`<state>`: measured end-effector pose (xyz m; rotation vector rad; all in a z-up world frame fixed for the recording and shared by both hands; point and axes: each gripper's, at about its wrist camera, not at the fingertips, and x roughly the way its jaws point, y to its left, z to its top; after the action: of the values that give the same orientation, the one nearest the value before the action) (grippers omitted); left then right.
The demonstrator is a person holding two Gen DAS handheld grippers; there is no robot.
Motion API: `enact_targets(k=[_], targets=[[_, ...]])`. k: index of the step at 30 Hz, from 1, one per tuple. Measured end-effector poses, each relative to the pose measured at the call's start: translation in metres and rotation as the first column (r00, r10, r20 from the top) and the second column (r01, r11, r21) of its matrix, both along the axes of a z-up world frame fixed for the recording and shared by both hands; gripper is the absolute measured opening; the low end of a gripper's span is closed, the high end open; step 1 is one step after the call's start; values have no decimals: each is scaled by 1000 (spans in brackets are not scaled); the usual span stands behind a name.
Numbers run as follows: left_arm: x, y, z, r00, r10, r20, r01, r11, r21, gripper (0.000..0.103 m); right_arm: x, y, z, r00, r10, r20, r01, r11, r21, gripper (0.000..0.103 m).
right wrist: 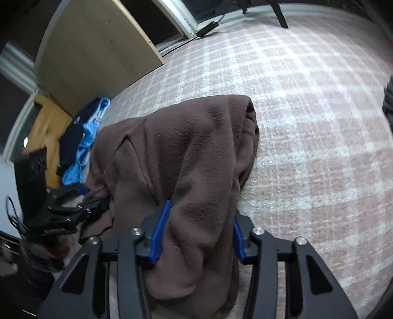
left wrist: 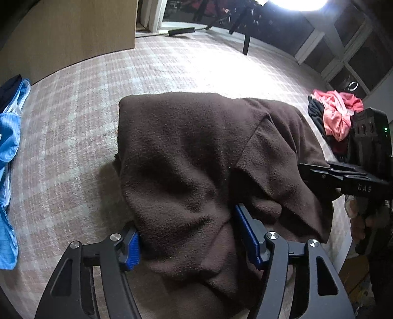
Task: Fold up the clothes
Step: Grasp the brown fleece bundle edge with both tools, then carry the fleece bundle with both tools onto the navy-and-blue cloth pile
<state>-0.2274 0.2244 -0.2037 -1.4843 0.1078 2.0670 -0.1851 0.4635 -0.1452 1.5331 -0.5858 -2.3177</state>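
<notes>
A: Two sets of tongs, both gripping the same brown fleece garment (left wrist: 196,152). The left tongs (left wrist: 191,240) have their blue pads (left wrist: 131,252) pressed into a thick bunch of the cloth at its near edge.

B: And the right tongs (right wrist: 199,233)?

A: Clamped on another fold of the fleece, with cloth bulging between the pads and hanging down below them. In the left wrist view you also see the right tongs from the side, at the far right edge of the garment, with a hand (left wrist: 363,220) wrapped around the handle.

B: Where does the garment lie?

A: On a pink and white checked carpet (left wrist: 172,63), spread away from the tongs, with its near edge bunched in them. It looks partly folded over on itself, with a sleeve or flap lying across the right side, though I cannot tell which from the wrinkles.

B: Anything else around it?

A: A blue garment (left wrist: 9,137) with something dark navy (right wrist: 71,139) on it, to the left of the fleece. To the right, a pile of pink and red clothes (left wrist: 336,112) on dark cloth, near the fleece but apart from it. A tan wooden panel (left wrist: 73,34) stands at the carpet's far left edge, and a bright lamp (left wrist: 297,3) glares at the top.
</notes>
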Motion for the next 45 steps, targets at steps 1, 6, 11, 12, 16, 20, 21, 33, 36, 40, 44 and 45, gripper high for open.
enact_targets(k=[1,6,11,12,16,20,21,33,36,40,44,45], targets=[[0,-1,0,1000,9,-2,-9,1000,6,60,1,0,2,1000,-11,3,11,1000,-4,37],[-7,-17,5,995,91,52,-95,992,89,41,3,0,15,998,-55,9,55,998,-38,28],[-9,-30,14,994,92,60,-100,985,140,31,2,-6,31,998,-60,-12,59,997,-51,27],[-8,-32,16,994,90,57,-97,984,147,31,2,-9,32,998,-56,-15,55,998,-32,26],[-7,-32,12,994,90,57,-97,987,126,48,0,-19,25,1000,-27,-16,28,995,95,33],[-5,-29,5,994,93,61,-98,991,89,56,6,-16,19,1000,-21,-10,22,989,148,60],[-5,-28,4,994,94,62,-99,992,80,57,7,-16,14,1000,-5,-2,5,988,155,70],[-4,-36,25,996,67,64,-75,988,133,28,16,-3,25,997,4,-76,-14,991,-135,27],[1,-52,59,999,45,20,-48,981,188,25,16,-19,69,986,31,-161,-50,992,-115,27],[6,-87,110,996,49,-73,-30,970,243,24,11,-51,127,963,70,-259,-103,988,-116,27],[8,-127,163,977,86,-197,-33,966,258,23,-7,-110,171,928,144,-342,-189,977,-101,27],[8,-143,174,968,103,-231,-44,967,249,23,-13,-128,180,918,165,-361,-213,972,-99,27]])
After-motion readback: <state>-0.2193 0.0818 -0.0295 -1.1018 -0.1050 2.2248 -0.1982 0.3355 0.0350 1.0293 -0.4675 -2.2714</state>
